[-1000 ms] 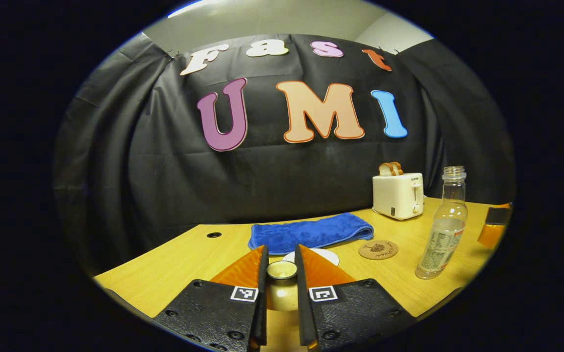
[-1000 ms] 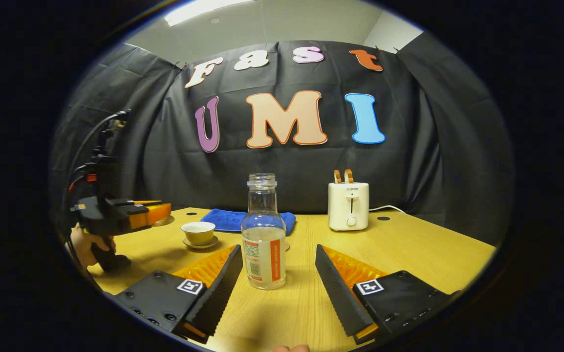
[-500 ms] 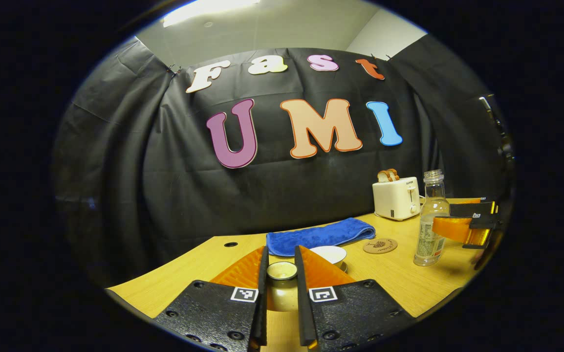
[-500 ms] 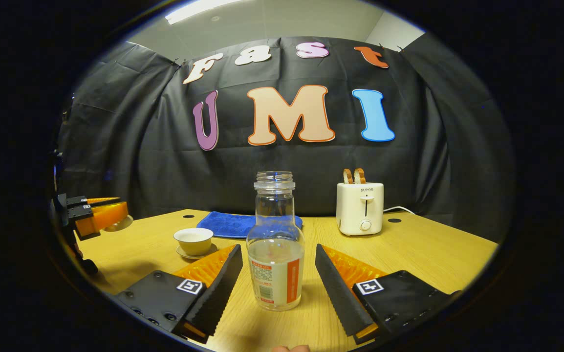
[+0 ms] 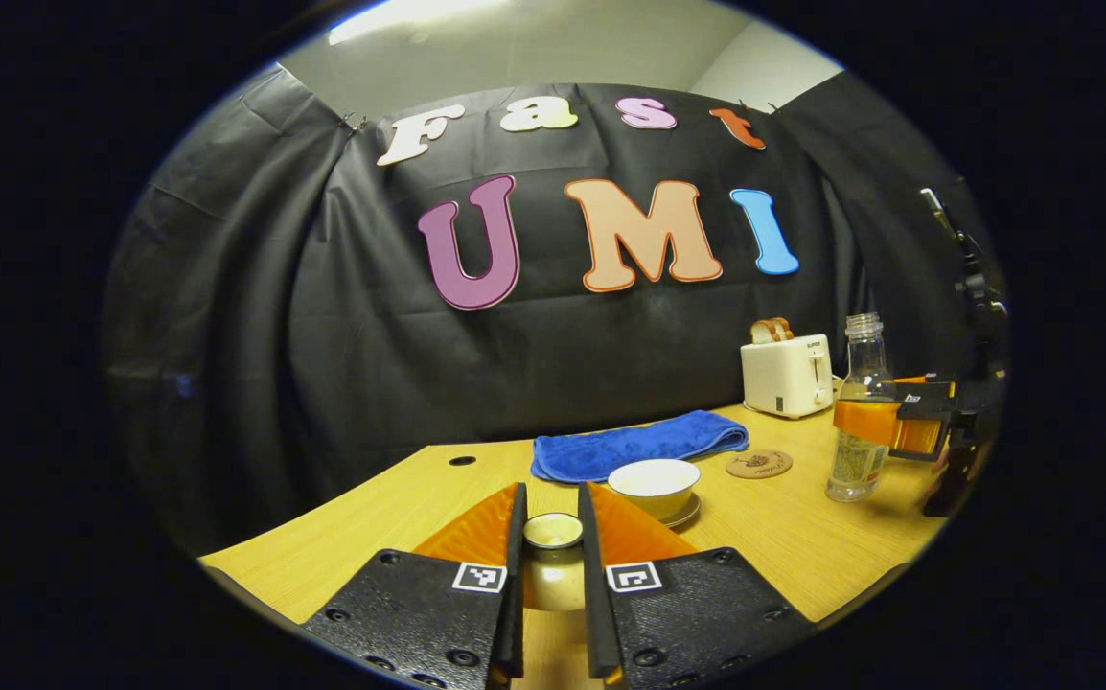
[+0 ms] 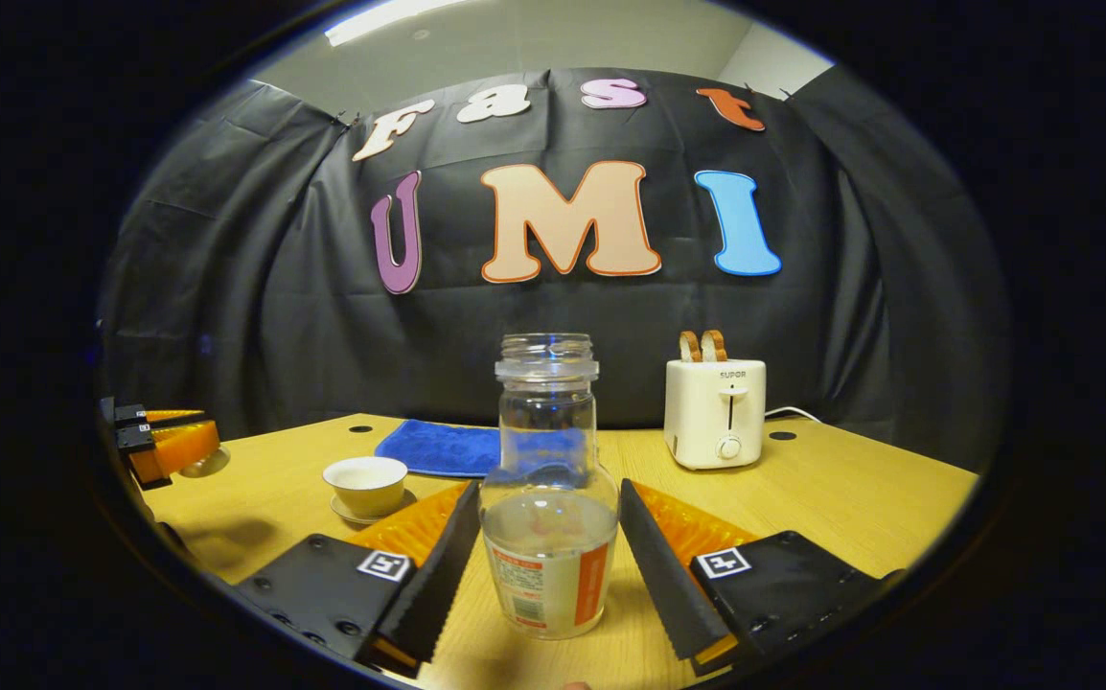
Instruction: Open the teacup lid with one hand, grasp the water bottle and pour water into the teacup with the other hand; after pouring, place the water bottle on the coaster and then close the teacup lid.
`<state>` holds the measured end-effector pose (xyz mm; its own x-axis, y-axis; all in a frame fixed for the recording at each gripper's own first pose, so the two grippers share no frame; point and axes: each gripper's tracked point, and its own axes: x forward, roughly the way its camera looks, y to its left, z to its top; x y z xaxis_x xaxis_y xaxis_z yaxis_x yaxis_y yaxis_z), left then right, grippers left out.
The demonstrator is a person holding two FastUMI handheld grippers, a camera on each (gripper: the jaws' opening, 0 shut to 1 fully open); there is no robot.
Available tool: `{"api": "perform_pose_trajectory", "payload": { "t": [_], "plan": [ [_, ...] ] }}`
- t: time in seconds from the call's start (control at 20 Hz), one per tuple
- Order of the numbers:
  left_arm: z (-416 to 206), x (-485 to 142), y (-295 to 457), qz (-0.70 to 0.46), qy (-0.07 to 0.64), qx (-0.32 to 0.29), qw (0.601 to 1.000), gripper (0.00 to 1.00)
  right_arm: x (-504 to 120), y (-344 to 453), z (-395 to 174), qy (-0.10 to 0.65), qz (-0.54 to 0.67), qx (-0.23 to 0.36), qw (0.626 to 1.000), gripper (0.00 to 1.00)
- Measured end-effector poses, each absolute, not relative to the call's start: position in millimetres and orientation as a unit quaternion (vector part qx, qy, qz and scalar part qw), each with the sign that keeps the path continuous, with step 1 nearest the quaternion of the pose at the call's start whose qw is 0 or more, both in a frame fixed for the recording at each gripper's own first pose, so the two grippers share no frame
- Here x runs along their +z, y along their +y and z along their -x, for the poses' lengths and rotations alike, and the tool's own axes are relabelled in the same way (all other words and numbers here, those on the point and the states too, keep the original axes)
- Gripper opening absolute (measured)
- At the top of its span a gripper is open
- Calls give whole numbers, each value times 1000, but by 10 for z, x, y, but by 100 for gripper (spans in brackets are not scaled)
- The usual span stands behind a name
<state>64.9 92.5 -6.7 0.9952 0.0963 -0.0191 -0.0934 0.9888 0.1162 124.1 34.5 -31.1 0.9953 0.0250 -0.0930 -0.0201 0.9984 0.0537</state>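
Left tongs (image 5: pixel 551 575) are closed on the lid (image 5: pixel 553 530), held raised; right tongs (image 6: pixel 547 565) are spread wide, fingers flanking the bottle (image 6: pixel 547 498) without touching

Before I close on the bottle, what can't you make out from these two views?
- Right claw contact: in the right gripper view the bottle sits between the fingers, but its own body hides whether they touch it.
- Teacup contents: the rim hides the inside in the left gripper view; too small in the right.
- Lid: the left claw covers its sides.
- Coaster print: too small.
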Motion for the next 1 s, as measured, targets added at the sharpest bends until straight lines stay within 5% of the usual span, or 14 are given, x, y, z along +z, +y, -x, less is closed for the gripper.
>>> {"api": "perform_pose_trajectory", "payload": {
  "t": [0.45, 1.0],
  "plan": [
    [-659, -102, 959, -34, 19, 44, 998, 23, -327, 454, -1373, 50, -17, 22, 998, 67],
    [-646, -121, 1018, 1, 16, 45, 999, 23, -352, 825, -1853, 65, 165, 37, 983, 66]
  ]
}}
